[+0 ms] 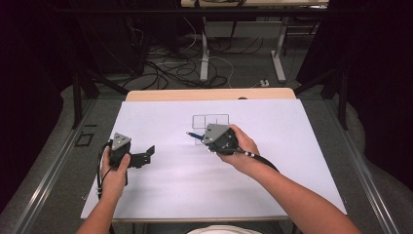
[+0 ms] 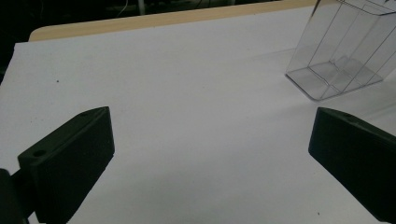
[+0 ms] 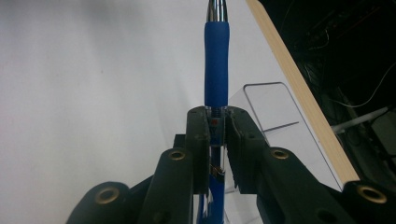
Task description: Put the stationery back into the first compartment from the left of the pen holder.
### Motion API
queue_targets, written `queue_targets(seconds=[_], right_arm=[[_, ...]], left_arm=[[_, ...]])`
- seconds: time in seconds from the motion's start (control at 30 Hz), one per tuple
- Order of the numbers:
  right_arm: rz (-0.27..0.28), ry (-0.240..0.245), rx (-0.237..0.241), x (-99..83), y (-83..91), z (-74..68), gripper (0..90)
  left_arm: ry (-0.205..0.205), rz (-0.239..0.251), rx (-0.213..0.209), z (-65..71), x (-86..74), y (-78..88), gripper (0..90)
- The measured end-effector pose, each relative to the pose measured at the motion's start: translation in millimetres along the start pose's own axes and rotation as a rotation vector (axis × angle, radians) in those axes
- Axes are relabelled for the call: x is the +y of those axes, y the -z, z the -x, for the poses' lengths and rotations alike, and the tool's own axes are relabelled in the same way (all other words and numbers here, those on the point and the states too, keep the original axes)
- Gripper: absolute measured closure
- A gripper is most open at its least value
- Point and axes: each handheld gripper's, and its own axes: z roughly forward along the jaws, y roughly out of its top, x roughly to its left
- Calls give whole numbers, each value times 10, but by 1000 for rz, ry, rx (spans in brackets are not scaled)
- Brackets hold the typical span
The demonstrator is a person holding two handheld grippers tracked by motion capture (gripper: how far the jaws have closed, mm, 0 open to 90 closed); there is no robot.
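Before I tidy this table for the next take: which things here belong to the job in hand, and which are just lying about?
In the job:
- blue pen, clamped in the right gripper
- clear plastic box on the white table

Lying about:
- left gripper, jaws open, idle
- cables on the floor

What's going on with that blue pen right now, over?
Right gripper shut on blue pen. Left gripper open, empty. Clear box beside pen; nothing blocking.
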Motion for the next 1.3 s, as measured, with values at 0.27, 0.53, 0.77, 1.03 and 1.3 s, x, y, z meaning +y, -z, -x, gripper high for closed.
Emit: queue_targets(seconds=[0.27,0.53,0.77,1.03,1.3], right_arm=[[92,-156,0,41,-10,206,797],[162,-271,-11,75,-12,400,797],[213,-351,-26,107,-43,513,797],[268,-437,-54,113,-125,594,797],[298,-498,-80,97,-194,677,797]], left_arm=[[0,0,0,-2,0,-1,0],[-1,-1,0,-5,1,-3,0],[-3,-1,-1,-6,1,-5,0],[-4,-1,-2,-11,2,-5,0],[-2,0,-1,-15,1,-6,0]])
